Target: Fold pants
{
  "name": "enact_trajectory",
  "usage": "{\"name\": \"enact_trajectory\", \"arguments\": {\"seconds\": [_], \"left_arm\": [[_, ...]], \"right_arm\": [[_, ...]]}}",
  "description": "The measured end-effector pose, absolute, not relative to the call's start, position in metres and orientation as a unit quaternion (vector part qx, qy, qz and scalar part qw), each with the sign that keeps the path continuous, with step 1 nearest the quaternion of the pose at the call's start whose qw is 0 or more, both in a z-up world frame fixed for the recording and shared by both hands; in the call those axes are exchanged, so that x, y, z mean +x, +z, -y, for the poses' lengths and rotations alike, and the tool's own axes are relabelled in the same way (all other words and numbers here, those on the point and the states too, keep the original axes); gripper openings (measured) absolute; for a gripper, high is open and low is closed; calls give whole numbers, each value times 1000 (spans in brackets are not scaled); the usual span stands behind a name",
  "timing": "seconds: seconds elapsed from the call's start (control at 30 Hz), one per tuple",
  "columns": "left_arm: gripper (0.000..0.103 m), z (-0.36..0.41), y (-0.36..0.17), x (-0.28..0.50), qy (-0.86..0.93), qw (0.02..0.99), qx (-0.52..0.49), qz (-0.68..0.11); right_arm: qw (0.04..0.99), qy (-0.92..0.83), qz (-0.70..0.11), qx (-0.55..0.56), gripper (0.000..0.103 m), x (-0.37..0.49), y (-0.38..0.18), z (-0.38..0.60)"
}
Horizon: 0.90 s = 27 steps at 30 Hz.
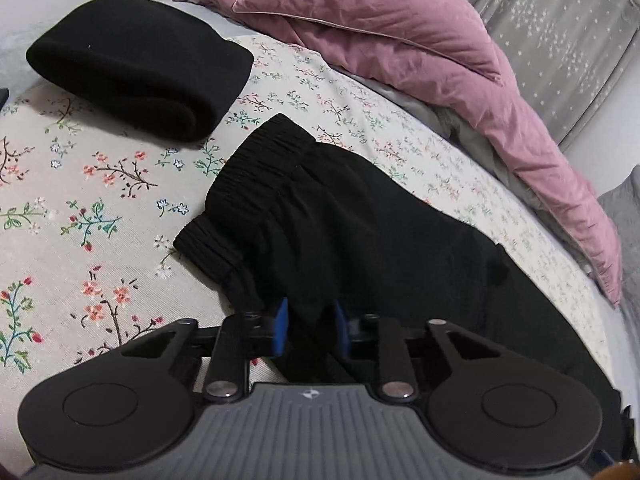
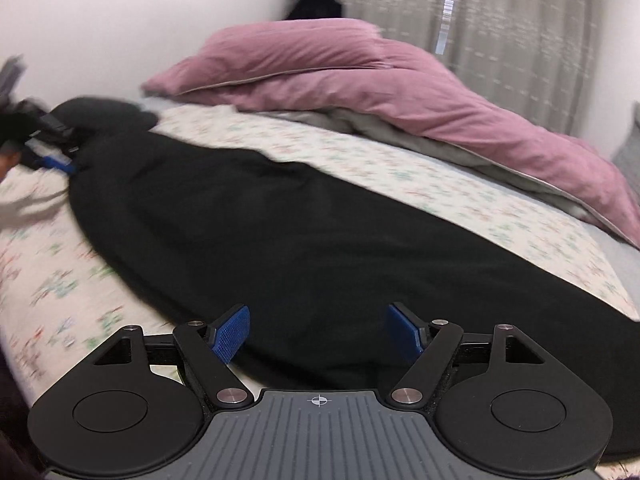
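The left gripper (image 1: 310,326) is pinched on a fold of the black pants (image 1: 360,240), its blue pads (image 1: 282,324) closed in on the cloth near the waist end. Just ahead of it the elastic waistband (image 1: 256,168) lies bunched and doubled on the floral bedsheet (image 1: 80,200), so the two legs appear to be laid one on the other already. Farther ahead and to its left sits an already folded black garment (image 1: 132,76), apart from the pants; beyond and to the right lies the pink duvet (image 1: 400,40).

The right gripper (image 2: 318,332) is released, its blue pads (image 2: 232,332) spread wide with nothing between them, hovering low over the leg end of the pants (image 2: 300,240). The cloth lies directly beneath and ahead of it, stretching away to its far left, where the left gripper (image 2: 60,160) shows at the waist.

My reading: the lengthwise fold looks done, while the pants remain full length, so the crosswise folds are left. The right view is blurred, so whether its pads touch the cloth I cannot tell.
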<state>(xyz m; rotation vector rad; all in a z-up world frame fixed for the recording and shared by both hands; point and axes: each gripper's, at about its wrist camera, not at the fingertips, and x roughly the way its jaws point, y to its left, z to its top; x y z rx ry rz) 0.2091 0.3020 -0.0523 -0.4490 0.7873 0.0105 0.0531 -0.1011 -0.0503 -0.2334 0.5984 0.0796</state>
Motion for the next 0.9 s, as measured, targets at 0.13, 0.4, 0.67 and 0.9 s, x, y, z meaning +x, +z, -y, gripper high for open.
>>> {"name": "enact_trajectory", "arguments": {"seconds": [0.13, 0.4, 0.67, 0.9], "left_arm": [[11, -303, -51, 212, 16, 901, -217, -376], [9, -302, -41, 200, 49, 910, -211, -353], [22, -290, -58, 212, 103, 894, -111, -423], [45, -294, -28, 186, 131, 932, -101, -322]], "right_arm": [[939, 52, -297, -166, 66, 56, -58, 81], [914, 78, -300, -261, 6, 60, -79, 54], [894, 114, -323, -288, 2, 58, -81, 45], [908, 121, -340, -213, 31, 64, -58, 60]]}}
